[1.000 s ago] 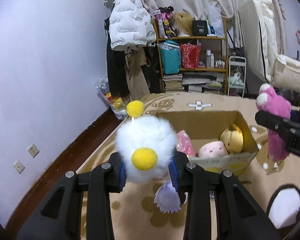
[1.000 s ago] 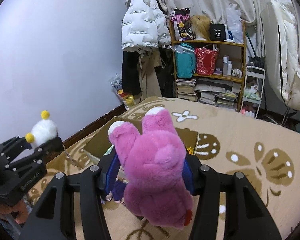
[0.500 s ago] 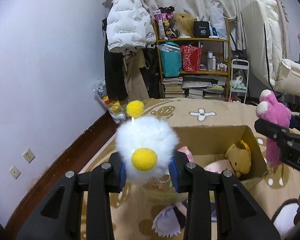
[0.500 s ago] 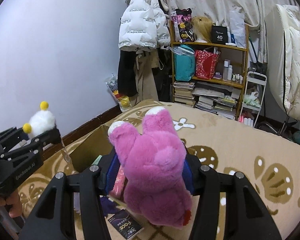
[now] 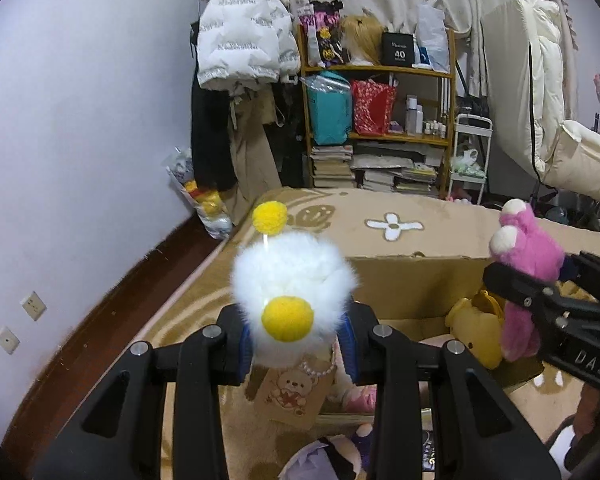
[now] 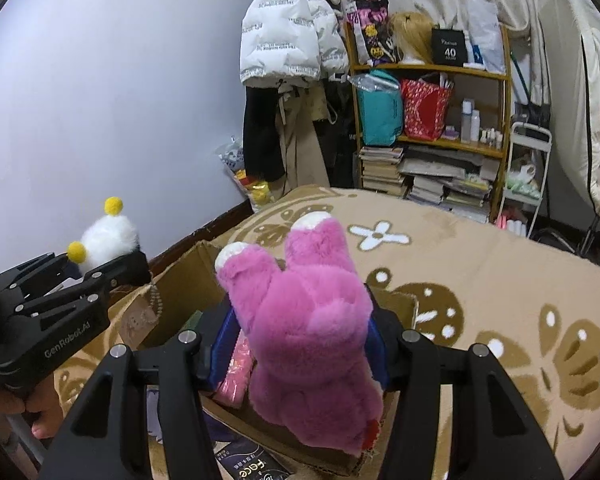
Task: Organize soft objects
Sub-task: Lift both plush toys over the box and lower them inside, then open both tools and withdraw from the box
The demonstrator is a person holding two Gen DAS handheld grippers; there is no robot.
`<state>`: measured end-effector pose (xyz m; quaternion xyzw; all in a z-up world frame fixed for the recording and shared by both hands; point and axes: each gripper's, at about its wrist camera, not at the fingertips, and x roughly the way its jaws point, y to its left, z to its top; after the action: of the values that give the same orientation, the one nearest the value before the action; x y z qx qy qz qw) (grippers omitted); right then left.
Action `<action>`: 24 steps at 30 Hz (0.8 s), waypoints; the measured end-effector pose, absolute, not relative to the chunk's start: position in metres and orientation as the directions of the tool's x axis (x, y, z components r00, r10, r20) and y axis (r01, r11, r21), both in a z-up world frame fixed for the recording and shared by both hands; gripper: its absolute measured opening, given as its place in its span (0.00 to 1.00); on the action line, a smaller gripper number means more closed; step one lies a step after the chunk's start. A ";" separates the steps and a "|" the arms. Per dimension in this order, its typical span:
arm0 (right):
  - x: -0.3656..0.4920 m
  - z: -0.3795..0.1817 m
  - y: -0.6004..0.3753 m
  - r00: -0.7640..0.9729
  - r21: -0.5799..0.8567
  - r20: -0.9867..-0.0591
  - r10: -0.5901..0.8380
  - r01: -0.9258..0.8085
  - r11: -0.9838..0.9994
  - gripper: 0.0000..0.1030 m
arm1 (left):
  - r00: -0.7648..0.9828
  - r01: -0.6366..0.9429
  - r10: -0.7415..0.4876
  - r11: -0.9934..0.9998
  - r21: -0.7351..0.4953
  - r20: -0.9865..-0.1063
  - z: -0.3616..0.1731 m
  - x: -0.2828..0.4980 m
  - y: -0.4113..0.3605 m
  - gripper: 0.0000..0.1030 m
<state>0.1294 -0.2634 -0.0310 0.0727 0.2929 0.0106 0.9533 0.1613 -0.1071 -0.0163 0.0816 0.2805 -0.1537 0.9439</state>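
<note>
My left gripper (image 5: pixel 296 348) is shut on a white fluffy toy (image 5: pixel 292 280) with yellow pompoms and a brown paper tag, held above the near left of an open cardboard box (image 5: pixel 412 276). My right gripper (image 6: pixel 300 344) is shut on a pink plush toy (image 6: pixel 304 320), held over the box (image 6: pixel 188 276). The pink plush also shows at the right of the left wrist view (image 5: pixel 528 264), and the white toy at the left of the right wrist view (image 6: pixel 108 236). A yellow plush (image 5: pixel 476 328) and a pink soft item (image 6: pixel 236 368) lie in the box.
The box sits on a beige patterned rug (image 6: pixel 480 280). A purple-white soft toy (image 5: pixel 324 456) lies on the rug by the box. A dark packet (image 6: pixel 248 464) lies in front. A wooden shelf (image 5: pixel 380 128), hanging coats (image 5: pixel 240 40) and a white cart (image 5: pixel 468 160) stand at the back.
Both grippers have moved closer to the box while holding their toys. The box looms larger, and the white toy's tag now hangs over its near edge.
</note>
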 end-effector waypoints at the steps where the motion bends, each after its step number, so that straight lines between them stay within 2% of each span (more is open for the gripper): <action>1: 0.131 -0.035 -0.264 0.822 0.155 -0.566 0.070 0.023 0.988 0.57 | 0.787 0.340 -0.247 0.938 0.062 -0.565 -0.020 0.164 -0.108 0.33; 7: 0.139 -0.054 -0.274 0.789 0.270 -0.597 0.147 0.025 0.962 0.59 | 0.730 0.385 -0.261 0.921 0.064 -0.632 -0.042 0.170 -0.114 0.34; 12: 0.139 -0.057 -0.272 0.773 0.251 -0.617 0.148 0.015 0.968 0.59 | 0.713 0.402 -0.260 0.913 0.075 -0.652 -0.048 0.169 -0.118 0.37; 13: 0.139 -0.057 -0.271 0.772 0.240 -0.620 0.141 0.016 0.971 0.60 | 0.710 0.404 -0.258 0.911 0.080 -0.655 -0.049 0.169 -0.119 0.40; 15: 0.137 -0.055 -0.269 0.771 0.228 -0.622 0.134 0.015 0.974 0.62 | 0.712 0.404 -0.252 0.910 0.090 -0.655 -0.051 0.168 -0.120 0.53; 18: 0.135 -0.053 -0.267 0.774 0.218 -0.621 0.125 0.017 0.976 0.67 | 0.724 0.400 -0.238 0.909 0.114 -0.647 -0.051 0.165 -0.119 0.58; 21: 0.133 -0.050 -0.267 0.780 0.215 -0.616 0.113 0.028 0.976 0.78 | 0.726 0.394 -0.225 0.911 0.125 -0.650 -0.049 0.164 -0.117 0.73; 23: 0.129 -0.047 -0.269 0.789 0.221 -0.605 0.108 0.036 0.975 0.90 | 0.731 0.382 -0.217 0.916 0.124 -0.646 -0.046 0.162 -0.114 0.80; 24: 0.128 -0.045 -0.269 0.791 0.221 -0.603 0.106 0.038 0.974 0.91 | 0.732 0.378 -0.214 0.917 0.124 -0.647 -0.045 0.161 -0.112 0.84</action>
<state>0.1280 -0.2687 -0.0451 0.1116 0.3228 0.0182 0.9397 0.1614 -0.1120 -0.0451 0.1245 0.3293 -0.1605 0.9221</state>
